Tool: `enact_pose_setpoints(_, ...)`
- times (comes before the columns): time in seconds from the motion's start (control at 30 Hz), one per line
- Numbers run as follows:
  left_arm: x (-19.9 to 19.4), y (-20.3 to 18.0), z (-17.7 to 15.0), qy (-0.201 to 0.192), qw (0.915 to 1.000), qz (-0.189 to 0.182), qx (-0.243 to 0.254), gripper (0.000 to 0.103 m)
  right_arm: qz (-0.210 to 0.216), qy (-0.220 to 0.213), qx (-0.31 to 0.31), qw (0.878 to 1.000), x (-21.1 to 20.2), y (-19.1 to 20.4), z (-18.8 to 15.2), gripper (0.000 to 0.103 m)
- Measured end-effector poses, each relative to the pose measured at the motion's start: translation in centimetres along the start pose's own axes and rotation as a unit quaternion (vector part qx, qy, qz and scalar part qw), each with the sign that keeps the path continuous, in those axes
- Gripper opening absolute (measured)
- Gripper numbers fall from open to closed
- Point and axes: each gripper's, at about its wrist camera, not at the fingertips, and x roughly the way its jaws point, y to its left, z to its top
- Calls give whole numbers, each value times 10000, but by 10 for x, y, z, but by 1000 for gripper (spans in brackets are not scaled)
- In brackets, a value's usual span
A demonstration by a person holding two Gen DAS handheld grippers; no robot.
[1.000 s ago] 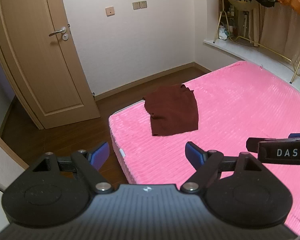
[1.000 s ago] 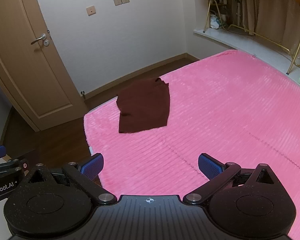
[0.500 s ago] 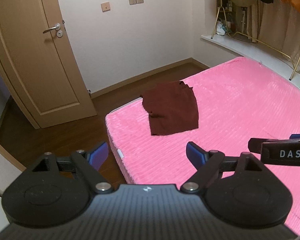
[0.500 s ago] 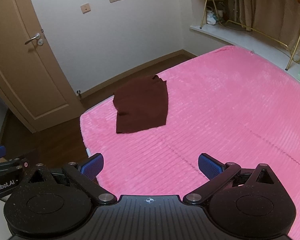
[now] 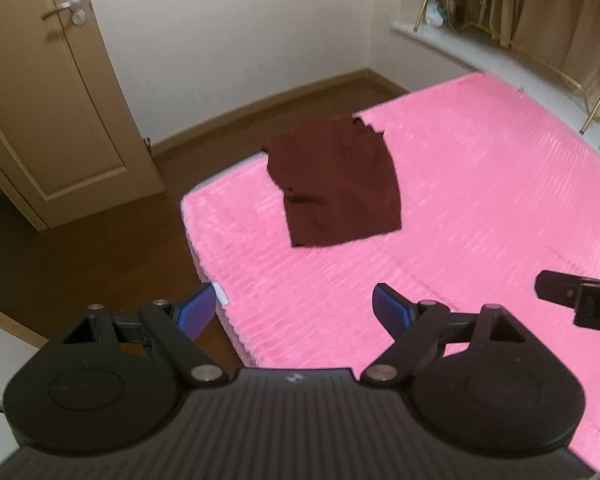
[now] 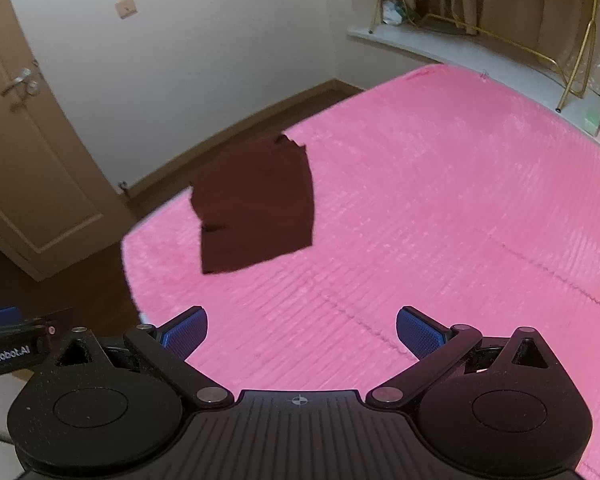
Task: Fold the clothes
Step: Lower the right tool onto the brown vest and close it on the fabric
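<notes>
One dark maroon garment (image 5: 336,184) lies flat on the pink bed cover (image 5: 480,208), a little above the middle of the left wrist frame and near the bed's corner by the floor. In the right wrist frame the same garment (image 6: 256,204) sits left of centre, with one edge at its far end looking ragged or bunched; the fabric detail is blurred. Nothing touches it. The left gripper (image 5: 294,312) hangs in the lower part of its frame, its blue-padded fingers spread wide and holding nothing, well short of the cloth and over the bed's near edge. The right gripper (image 6: 302,332) is likewise released, its jaws apart over bare pink cover (image 6: 440,200). Past the bed, a brown wooden floor (image 5: 80,240) runs to a tan door (image 5: 52,92) at the upper left and a white wall (image 5: 236,32). A gold-coloured rack (image 6: 560,60) stands on a pale ledge at the upper right.
</notes>
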Motion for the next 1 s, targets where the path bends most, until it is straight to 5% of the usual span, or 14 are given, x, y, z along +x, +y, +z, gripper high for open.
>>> enact_pose_setpoints(0.43, 171, 54, 46, 833, 9958, -325, 175, 83, -115, 1245, 682, 9898, 172, 2, 11, 103)
enact_pose_setpoints(0.77, 305, 55, 83, 1017, 9920, -623, 421, 83, -129, 730, 1450, 9866, 283, -17, 30, 102)
enact_pose_setpoints(0.87, 340, 58, 97, 1064, 9911, -709, 365, 83, 26, 564, 1841, 9813, 313, -24, 37, 86)
enact_pose_setpoints(1.0, 374, 56, 109, 1055, 9909, -752, 376, 83, 270, 364, 2385, 9701, 356, -36, 44, 85)
